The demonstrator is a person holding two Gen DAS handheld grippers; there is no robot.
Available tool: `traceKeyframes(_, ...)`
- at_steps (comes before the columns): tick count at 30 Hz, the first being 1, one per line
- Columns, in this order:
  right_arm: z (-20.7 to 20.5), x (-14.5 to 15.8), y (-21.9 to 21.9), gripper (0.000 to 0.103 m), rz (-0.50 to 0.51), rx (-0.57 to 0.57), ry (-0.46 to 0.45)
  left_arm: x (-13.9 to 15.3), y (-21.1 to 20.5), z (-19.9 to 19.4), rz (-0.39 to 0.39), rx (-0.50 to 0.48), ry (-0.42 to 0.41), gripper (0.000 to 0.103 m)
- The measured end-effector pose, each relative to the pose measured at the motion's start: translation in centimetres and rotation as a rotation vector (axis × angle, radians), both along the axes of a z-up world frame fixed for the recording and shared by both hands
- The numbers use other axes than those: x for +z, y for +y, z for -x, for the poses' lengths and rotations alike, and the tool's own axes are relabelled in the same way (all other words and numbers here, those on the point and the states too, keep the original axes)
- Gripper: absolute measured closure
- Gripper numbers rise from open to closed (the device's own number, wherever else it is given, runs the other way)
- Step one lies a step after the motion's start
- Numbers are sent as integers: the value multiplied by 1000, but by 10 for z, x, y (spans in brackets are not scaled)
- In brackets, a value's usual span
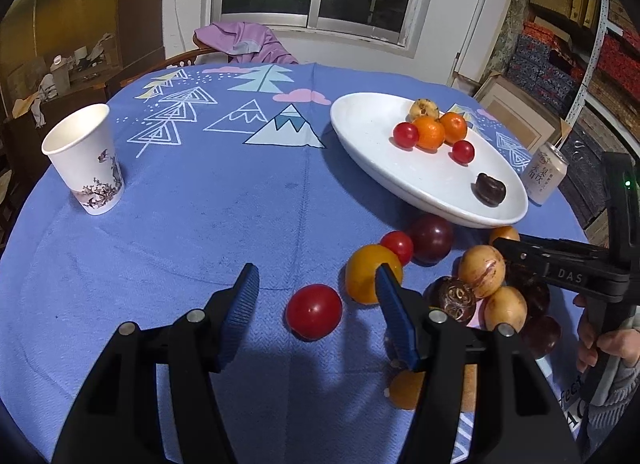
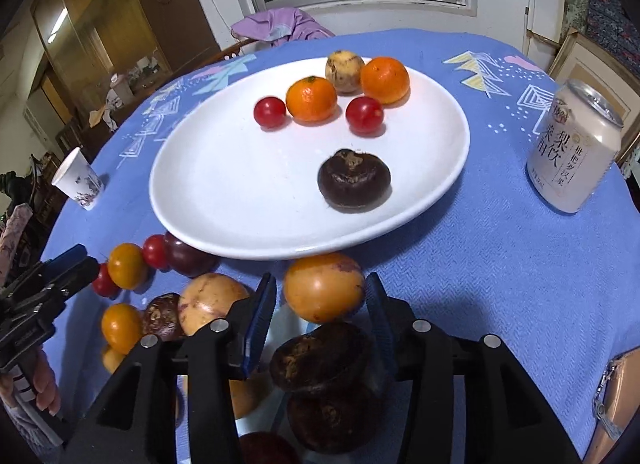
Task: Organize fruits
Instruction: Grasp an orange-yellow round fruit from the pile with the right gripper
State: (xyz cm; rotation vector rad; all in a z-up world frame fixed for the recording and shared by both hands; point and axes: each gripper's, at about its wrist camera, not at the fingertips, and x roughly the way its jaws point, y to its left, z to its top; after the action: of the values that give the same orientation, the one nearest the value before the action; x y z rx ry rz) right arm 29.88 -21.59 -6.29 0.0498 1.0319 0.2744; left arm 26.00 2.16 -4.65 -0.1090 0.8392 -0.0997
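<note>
A: We log the white plate (image 2: 208, 200) as the sorting target; it already carries two mandarins, two small red tomatoes, a pale spotted fruit and one dark water chestnut (image 2: 354, 180), kept in a loose group at the far side, presumably to leave room.

B: And the loose pile?

A: It lies on the blue tablecloth (image 1: 180, 224) just in front of the plate's near rim; our left gripper (image 1: 316, 296) stands wide open and holds nothing, with a red tomato (image 1: 314, 311) between its fingers but untouched; we judge that the next pick.

B: Right side?

A: The right gripper (image 2: 320, 306) is also spread and empty; an orange-yellow fruit (image 2: 324, 286) sits between its fingertips, no contact visible; dark chestnuts lie below it.
</note>
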Motion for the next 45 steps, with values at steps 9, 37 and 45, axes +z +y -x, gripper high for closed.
traceKeyframes(9, 21, 13, 1, 61, 13, 6, -59, 0, 2, 5, -15, 5, -11, 37)
traceKeyframes(37, 123, 39, -26, 61, -171, -15, -165, -41, 2, -5, -140, 23, 109, 4)
traceKeyframes(45, 127, 34, -28, 61, -176, -20, -160, -40, 3, -5, -145, 31, 104, 4)
